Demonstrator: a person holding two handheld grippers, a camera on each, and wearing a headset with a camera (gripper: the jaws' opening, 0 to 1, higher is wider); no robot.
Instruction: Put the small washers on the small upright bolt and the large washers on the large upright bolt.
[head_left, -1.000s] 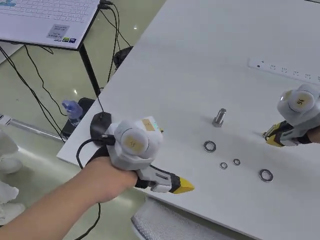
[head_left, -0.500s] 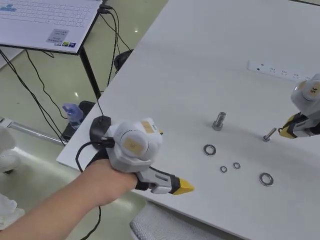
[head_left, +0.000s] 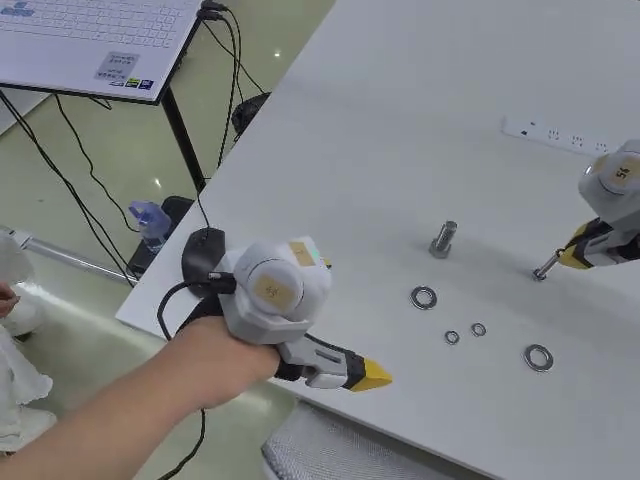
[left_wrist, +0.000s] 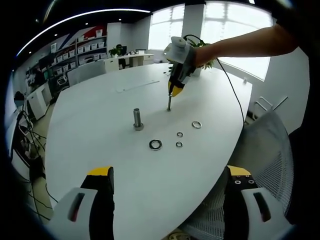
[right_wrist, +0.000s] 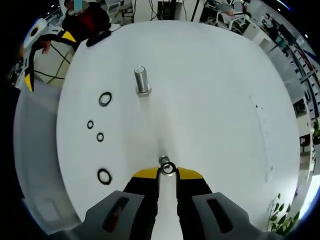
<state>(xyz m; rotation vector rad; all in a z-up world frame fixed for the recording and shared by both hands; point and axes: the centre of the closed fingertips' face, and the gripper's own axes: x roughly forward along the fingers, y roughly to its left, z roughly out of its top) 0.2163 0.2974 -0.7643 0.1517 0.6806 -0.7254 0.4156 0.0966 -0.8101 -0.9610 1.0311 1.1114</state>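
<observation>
right gripper (head_left: 560, 262) clamping small bolt (head_left: 543, 268), slightly tilted, on table (head_left: 400, 150) | left gripper (head_left: 375, 375) hovering, jaws apart | risking bolt tipping on release, rolling into washers (head_left: 479, 329)

Bolts, 2: one large bolt (head_left: 442, 239), one small bolt (head_left: 545, 266). Washers, 4: two large washers (head_left: 423, 297) (head_left: 538, 357) and two small washers (head_left: 452, 337) (head_left: 479, 329), all near the large bolt. Also one power strip (head_left: 570, 140) and one laptop (head_left: 90, 35).

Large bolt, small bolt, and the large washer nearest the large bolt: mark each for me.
large bolt (head_left: 442, 238), head view, on its threaded shank.
small bolt (head_left: 545, 267), head view, midway along its shaft.
large washer (head_left: 413, 297), head view, on the ring's left edge.
</observation>
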